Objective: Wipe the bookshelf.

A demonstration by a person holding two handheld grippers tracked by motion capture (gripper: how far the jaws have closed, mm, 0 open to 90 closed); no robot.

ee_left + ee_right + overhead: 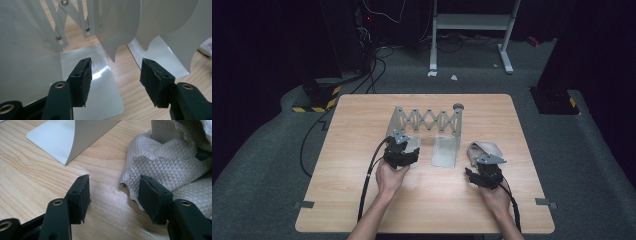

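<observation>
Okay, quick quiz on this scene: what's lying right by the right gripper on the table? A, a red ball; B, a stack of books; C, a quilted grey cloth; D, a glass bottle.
C: the right gripper has its jaws apart over the wood, with the crumpled quilted grey cloth right beside one jaw; the high view shows the same cloth next to that gripper, just right of the metal expanding rack.

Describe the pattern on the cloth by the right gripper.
The cloth is pale grey with a fine quilted diamond grid, clearest in the right gripper view.

Bright tabletop, dark surroundings, soft focus
</observation>
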